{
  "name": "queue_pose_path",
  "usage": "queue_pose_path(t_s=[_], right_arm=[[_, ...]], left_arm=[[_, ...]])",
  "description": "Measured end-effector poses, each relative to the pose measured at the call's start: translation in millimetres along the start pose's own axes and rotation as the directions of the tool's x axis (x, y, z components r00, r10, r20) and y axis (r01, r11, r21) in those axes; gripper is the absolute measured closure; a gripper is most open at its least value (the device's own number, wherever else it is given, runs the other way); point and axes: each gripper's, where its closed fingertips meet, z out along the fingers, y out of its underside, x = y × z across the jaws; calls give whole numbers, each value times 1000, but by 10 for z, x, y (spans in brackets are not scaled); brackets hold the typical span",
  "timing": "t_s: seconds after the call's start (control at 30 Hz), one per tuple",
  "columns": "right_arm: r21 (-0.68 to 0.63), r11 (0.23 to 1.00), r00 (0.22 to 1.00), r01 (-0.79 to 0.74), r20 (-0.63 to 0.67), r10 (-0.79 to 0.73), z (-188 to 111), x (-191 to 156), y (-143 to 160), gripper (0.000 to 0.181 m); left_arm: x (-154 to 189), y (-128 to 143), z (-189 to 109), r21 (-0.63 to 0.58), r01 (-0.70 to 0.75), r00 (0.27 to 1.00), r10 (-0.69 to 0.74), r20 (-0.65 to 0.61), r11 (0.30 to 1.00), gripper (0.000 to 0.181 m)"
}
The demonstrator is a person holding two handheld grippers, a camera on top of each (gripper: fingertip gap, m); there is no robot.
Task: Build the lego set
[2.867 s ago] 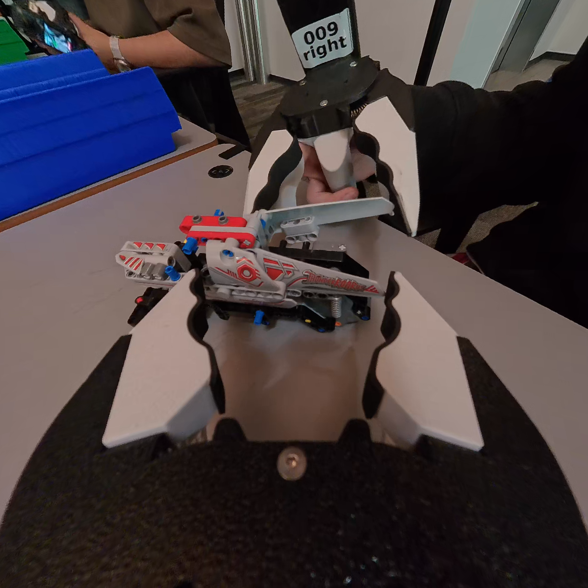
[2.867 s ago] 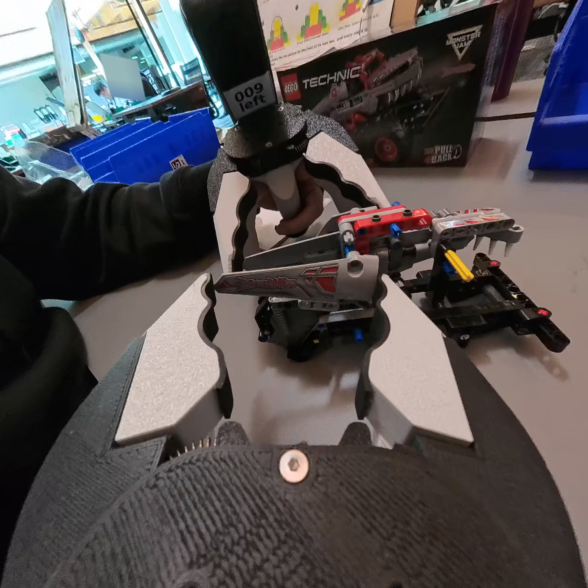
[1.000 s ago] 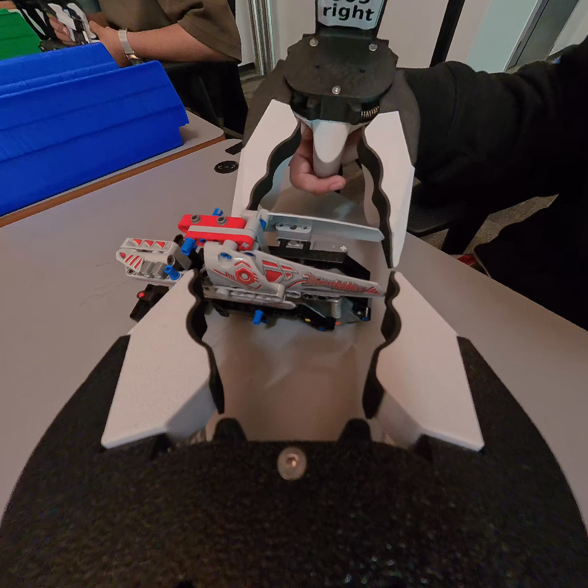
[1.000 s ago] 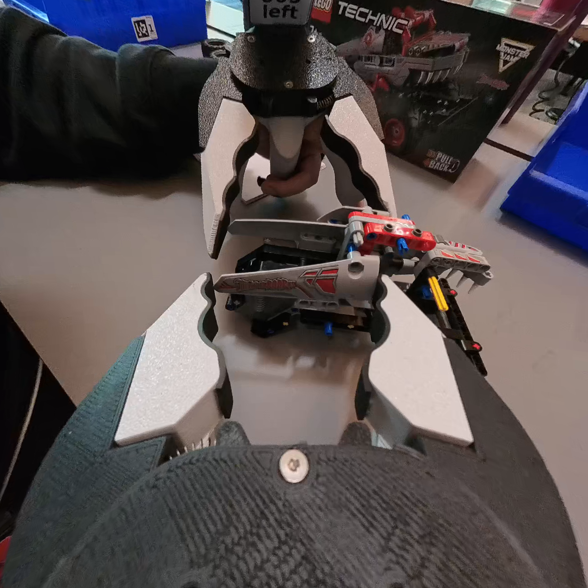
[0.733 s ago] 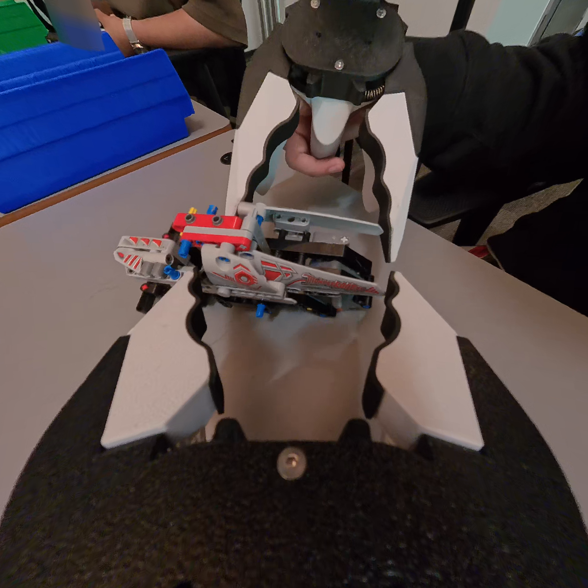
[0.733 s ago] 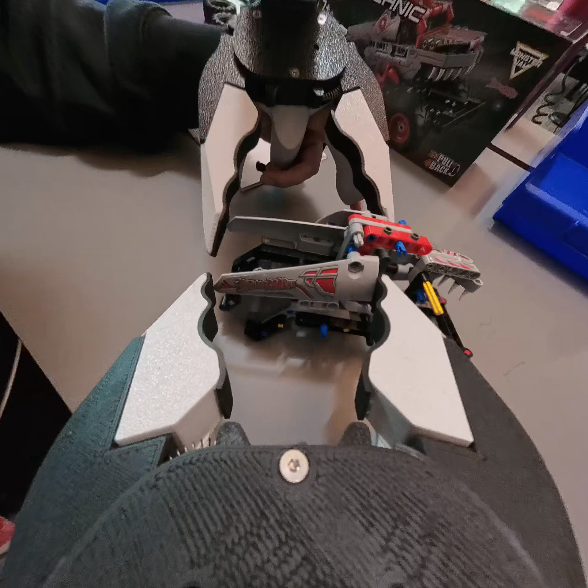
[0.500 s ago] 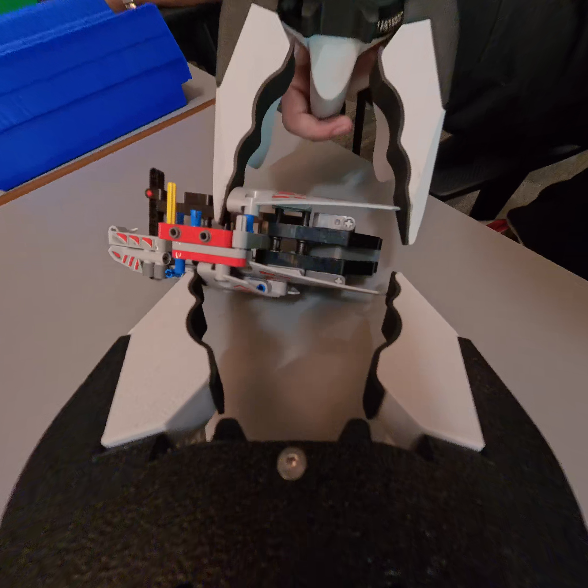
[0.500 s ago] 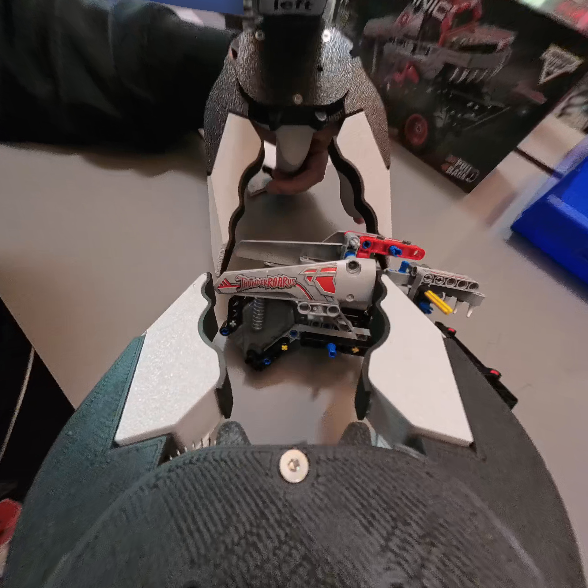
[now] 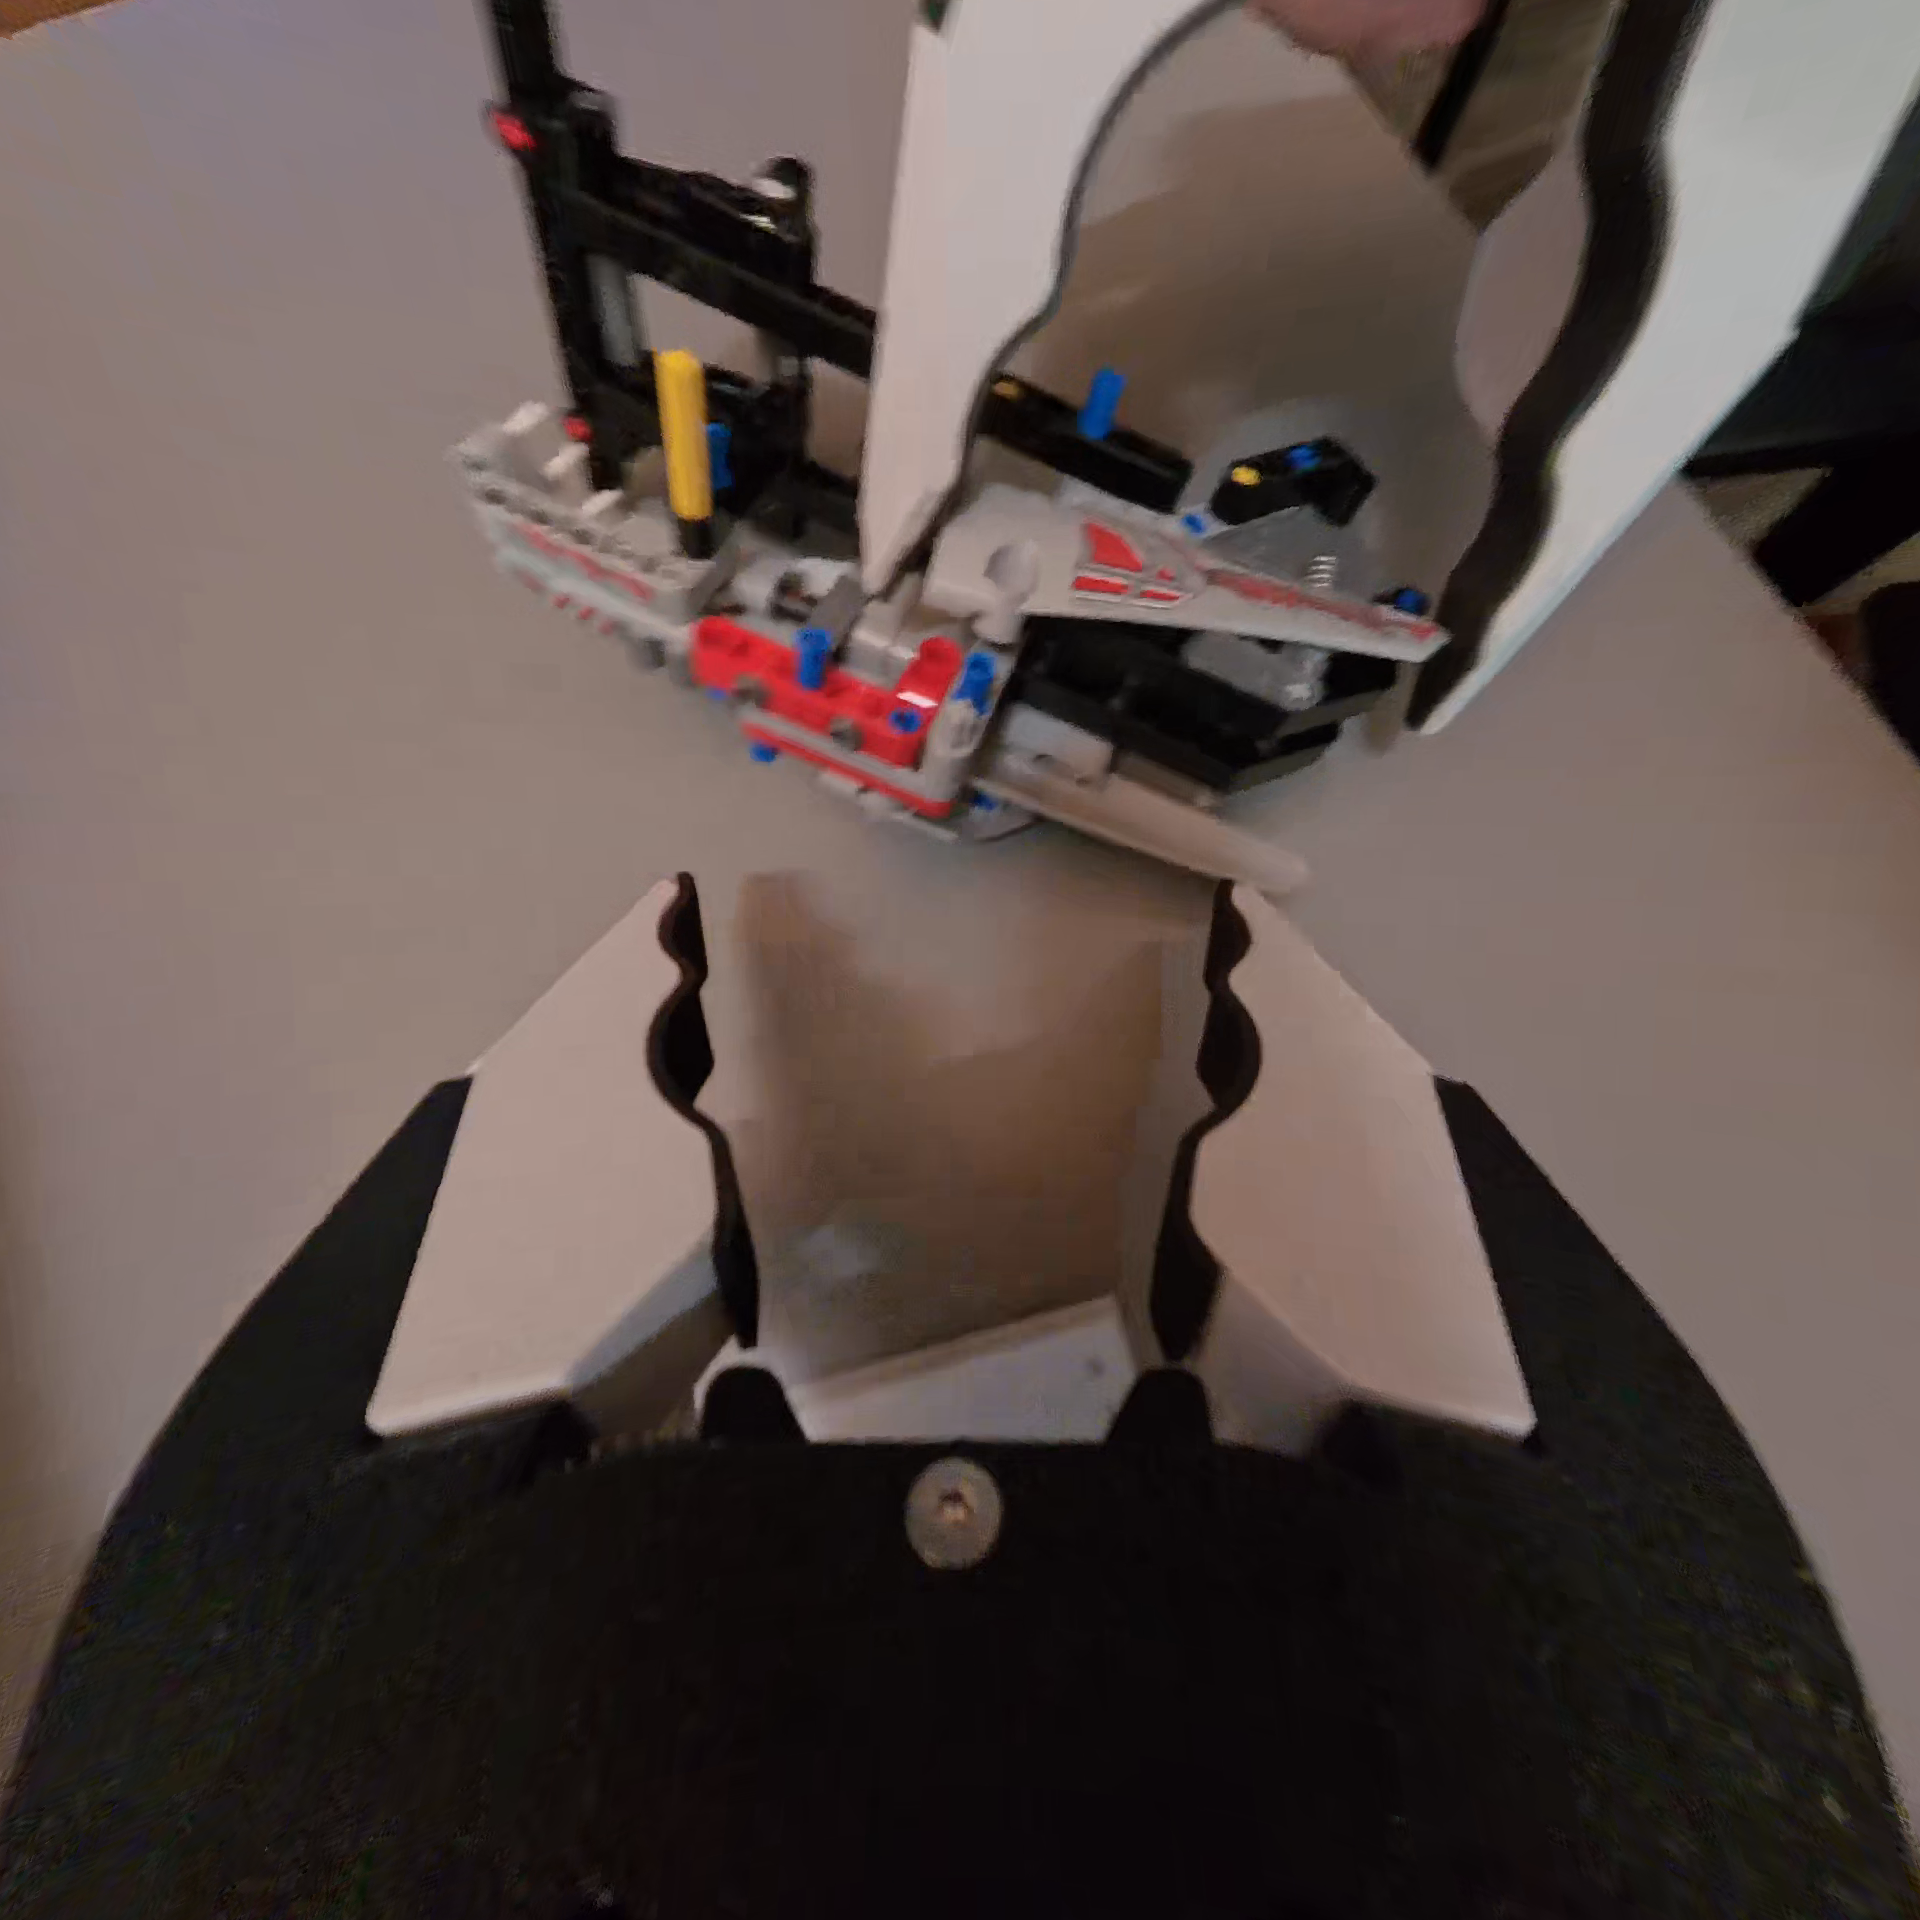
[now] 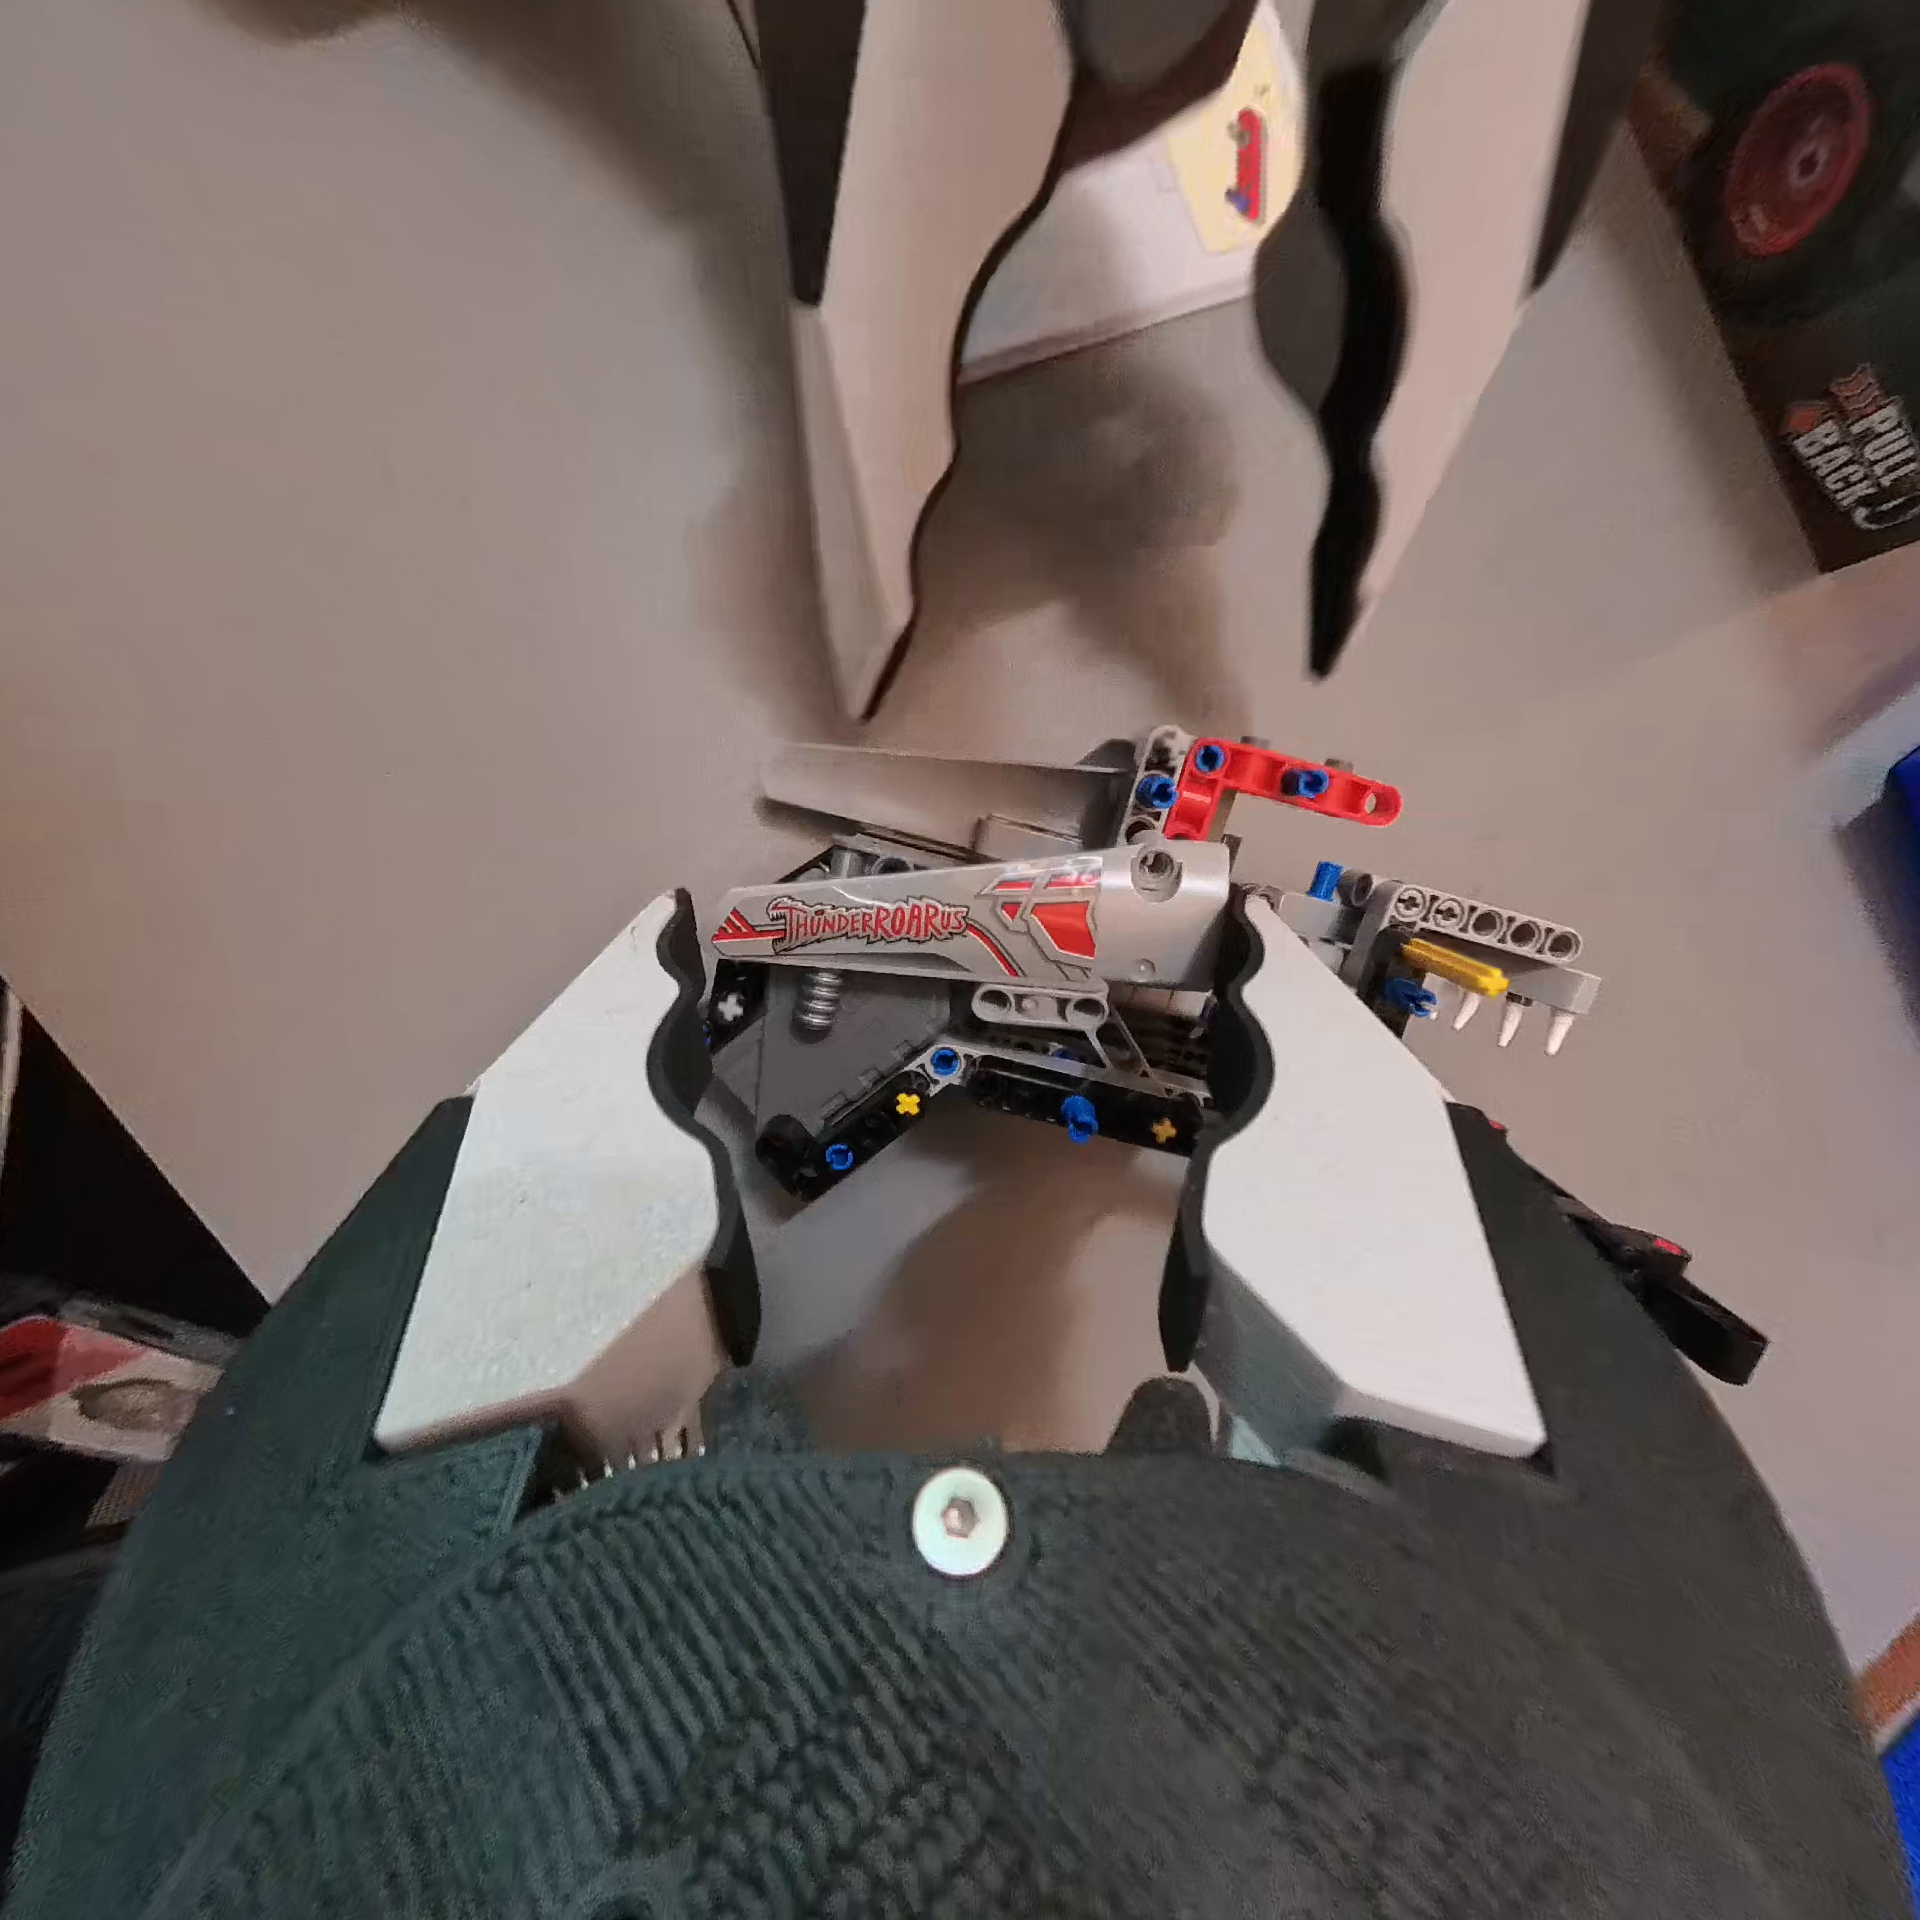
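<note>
We see the lego model [image 10: 966, 987] pinched between the fingers of our right hand-held gripper [image 10: 956, 925], tilted above the table [image 10: 312, 520]. Our left hand-held gripper [image 9: 951, 904] is spread and empty, just beside the model.

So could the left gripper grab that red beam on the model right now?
Probably yes. The left gripper is open and empty, and the red beam faces it just past its tips with nothing between; the right gripper holds the model from the far side.
</note>
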Motion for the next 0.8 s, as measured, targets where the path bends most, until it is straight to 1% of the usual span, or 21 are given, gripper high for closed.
queue_pose_path(t_s=[0.03,0.07,0.1,0.13,0.2,0.27,0.3,0.37,0.43,0.47,0.53,0.6,0.7,0.8], right_arm=[[-22,1000,1000,0,-4,0,2,6,3,83],[-43,999,1000,-6,-16,6,3,20,3,83],[-68,997,1000,-21,-25,19,7,34,6,83],[-88,995,999,-47,-25,45,9,38,5,83],[-96,991,995,-97,-20,95,6,33,-16,83],[-90,992,996,-84,-19,83,-4,8,-36,83],[-85,993,995,-83,-54,79,-15,44,-46,83],[-58,991,987,-117,-116,110,-47,98,-89,83],[-1,987,976,-159,-151,157,-67,124,-169,83],[20,984,970,-178,-162,179,-71,130,-194,83],[46,976,953,-213,-210,218,-77,179,-203,83],[64,967,936,-245,-243,253,-76,206,-202,83],[92,966,932,-241,-256,257,-52,173,-263,83],[77,972,930,-224,-281,236,-55,141,-288,83]], left_arm=[[-69,-27,-81,-6,-19,998,20,55,1000,88],[-92,-101,-162,12,-48,995,47,93,999,91],[-50,-212,-232,54,-80,992,74,102,995,95],[27,-336,-283,110,-105,991,94,98,988,103],[206,-512,-309,186,-133,990,122,70,973,111],[301,-531,-248,174,-164,985,153,77,971,113],[290,-517,-215,157,-165,983,150,105,974,116],[201,-497,-188,139,-95,982,70,173,986,123],[104,-518,-226,181,50,969,-91,229,982,131],[98,-545,-249,217,119,960,-169,226,969,133],[140,-607,-291,265,222,941,-277,195,938,135],[195,-620,-284,250,277,925,-328,193,928,135],[205,-561,-208,175,293,903,-332,271,940,137],[220,-509,-115,119,305,892,-327,314,945,151]])
